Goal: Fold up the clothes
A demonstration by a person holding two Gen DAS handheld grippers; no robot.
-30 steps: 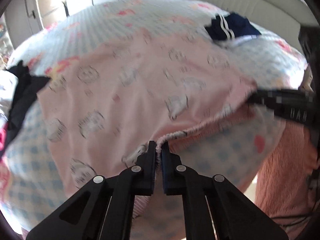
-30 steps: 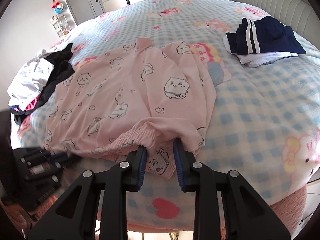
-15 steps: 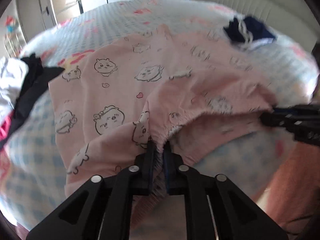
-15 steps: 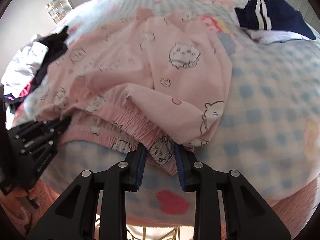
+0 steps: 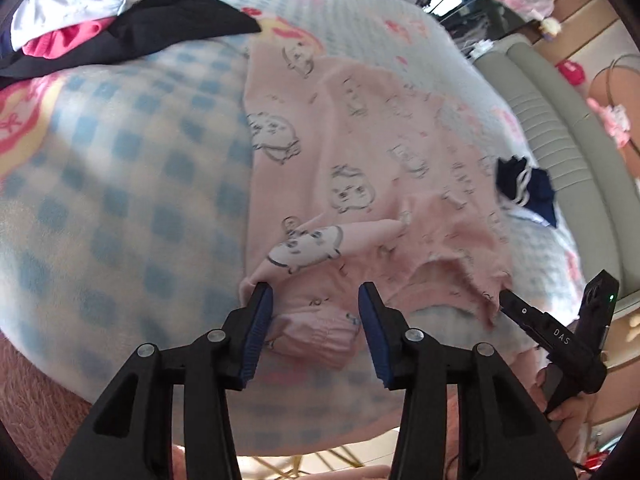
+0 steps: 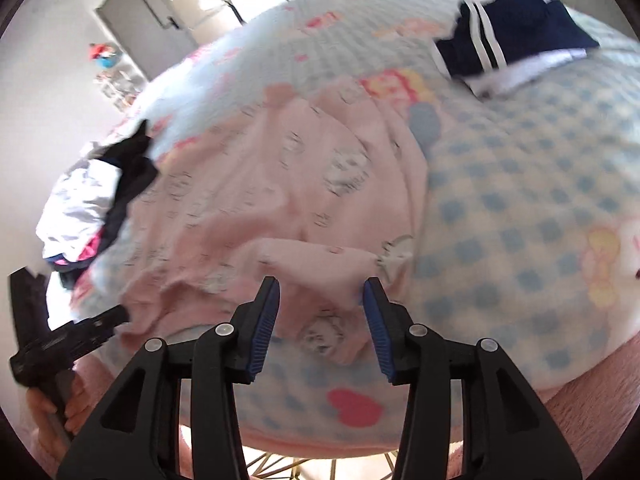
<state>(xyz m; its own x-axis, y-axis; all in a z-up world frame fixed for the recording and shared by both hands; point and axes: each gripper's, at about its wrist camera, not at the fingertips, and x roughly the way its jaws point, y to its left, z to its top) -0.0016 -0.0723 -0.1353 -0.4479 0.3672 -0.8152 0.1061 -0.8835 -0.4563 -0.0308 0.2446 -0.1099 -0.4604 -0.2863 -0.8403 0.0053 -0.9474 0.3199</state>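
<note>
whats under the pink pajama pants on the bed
The pink pajama pants lie on a blue-and-white checked blanket, which shows all around them. Whatever sits directly beneath the fabric is covered. Both grippers' jaws stand open at the waistband edge.

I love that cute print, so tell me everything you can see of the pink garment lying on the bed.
The pink pajama garment is soft, thin-looking cloth printed with small cartoon animal faces. It lies spread and rumpled on the blue checked blanket, one layer folded over near its front edge, where a gathered elastic hem shows. Both grippers, the left gripper and the right gripper, are open with that front edge between their fingers, not clamped. Which garment it is cannot be told.
</note>
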